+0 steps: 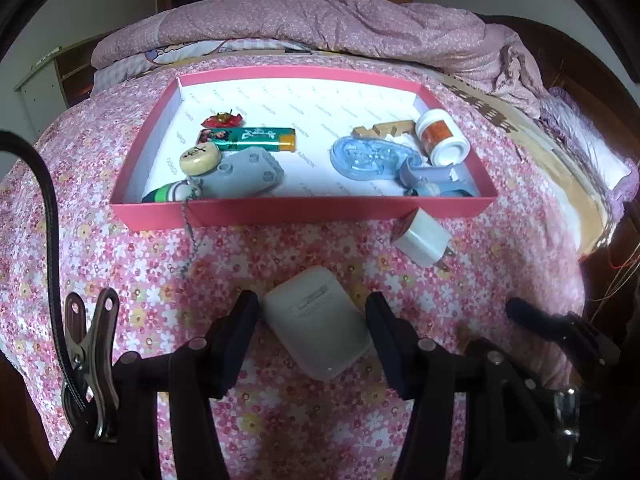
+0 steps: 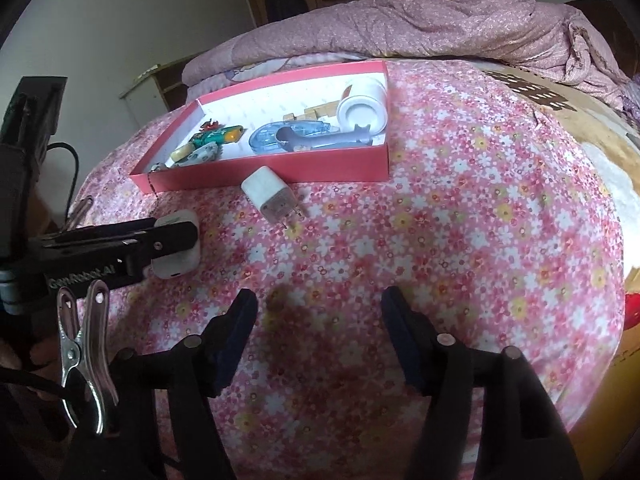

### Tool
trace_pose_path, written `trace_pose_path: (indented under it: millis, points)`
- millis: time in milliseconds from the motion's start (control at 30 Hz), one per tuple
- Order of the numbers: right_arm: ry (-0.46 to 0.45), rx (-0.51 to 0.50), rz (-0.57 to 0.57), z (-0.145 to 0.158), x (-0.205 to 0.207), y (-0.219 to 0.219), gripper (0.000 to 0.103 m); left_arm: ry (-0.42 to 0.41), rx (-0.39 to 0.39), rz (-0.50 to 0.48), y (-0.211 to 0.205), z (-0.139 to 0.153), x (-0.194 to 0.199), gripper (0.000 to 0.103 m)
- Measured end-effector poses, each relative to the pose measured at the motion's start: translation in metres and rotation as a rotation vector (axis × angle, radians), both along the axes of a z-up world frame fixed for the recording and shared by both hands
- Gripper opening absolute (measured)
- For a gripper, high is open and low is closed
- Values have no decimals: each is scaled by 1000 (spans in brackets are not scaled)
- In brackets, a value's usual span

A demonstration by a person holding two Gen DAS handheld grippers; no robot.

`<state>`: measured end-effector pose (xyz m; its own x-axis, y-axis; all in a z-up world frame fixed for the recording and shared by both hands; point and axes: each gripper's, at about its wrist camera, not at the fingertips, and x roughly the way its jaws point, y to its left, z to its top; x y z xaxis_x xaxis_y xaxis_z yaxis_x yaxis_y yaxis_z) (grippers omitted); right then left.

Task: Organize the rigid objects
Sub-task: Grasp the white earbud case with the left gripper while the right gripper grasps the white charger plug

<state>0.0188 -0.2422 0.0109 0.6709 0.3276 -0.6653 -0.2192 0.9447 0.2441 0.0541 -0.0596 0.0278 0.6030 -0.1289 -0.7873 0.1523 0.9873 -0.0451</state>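
Observation:
A white earbud case [image 1: 316,322] lies on the floral bedspread between the open fingers of my left gripper [image 1: 312,312]; the pads stand on either side of it, with a small gap on each side. It also shows in the right wrist view [image 2: 176,248], partly behind the left gripper. A white plug charger [image 1: 422,240] [image 2: 272,196] lies just in front of the red box [image 1: 280,210] [image 2: 260,172]. The box holds a lighter [image 1: 248,139], a tape dispenser [image 1: 372,158], a white jar [image 1: 442,136] and other small items. My right gripper [image 2: 320,320] is open and empty over bare bedspread.
A rumpled pink quilt [image 1: 340,28] lies behind the box. A thin chain [image 1: 188,236] hangs over the box's front wall onto the bedspread. The bed's right edge drops off beyond the brown sheet [image 2: 592,128].

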Motion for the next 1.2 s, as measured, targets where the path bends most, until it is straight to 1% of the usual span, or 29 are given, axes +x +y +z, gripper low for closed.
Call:
trace_pose_path:
  millis: [100, 267, 433, 500, 567, 633, 700, 767, 833, 967, 1067, 1200]
  points:
    - [-4, 3, 2, -1, -1, 0, 70, 12, 15, 4, -4, -7, 3, 60]
    - [-2, 5, 0, -1, -1, 0, 71, -21, 64, -7, -10, -10, 2, 60]
    - [4, 32, -10, -1, 0, -2, 71, -42, 84, -23, -12, -12, 1, 60]
    - [5, 24, -9, -1, 0, -2, 72, -44, 81, -24, -12, -12, 1, 60]
    - [4, 15, -1, -1, 1, 1, 77, -47, 81, -28, -11, -13, 0, 60]
    - [3, 11, -3, -1, 1, 2, 77, -51, 83, -33, -11, -13, -1, 60]
    - [0, 38, -10, -1, 0, 0, 77, -56, 81, -38, -10, -13, -2, 60]
    - [-2, 69, -13, -2, 0, -4, 77, -62, 75, -42, -9, -13, -3, 59]
    - [0, 74, -14, -1, 0, -4, 77, -63, 70, -46, -8, -12, -4, 59]
    - [5, 49, -25, 1, 2, -2, 77, -72, 62, -48, 1, -9, -8, 59]
    - [1, 58, -31, 7, 8, 1, 76, -77, 51, -39, 10, -6, -9, 59]
    - [-20, 8, -8, 16, 18, 14, 72, -81, 36, -17, 23, -4, -11, 59]
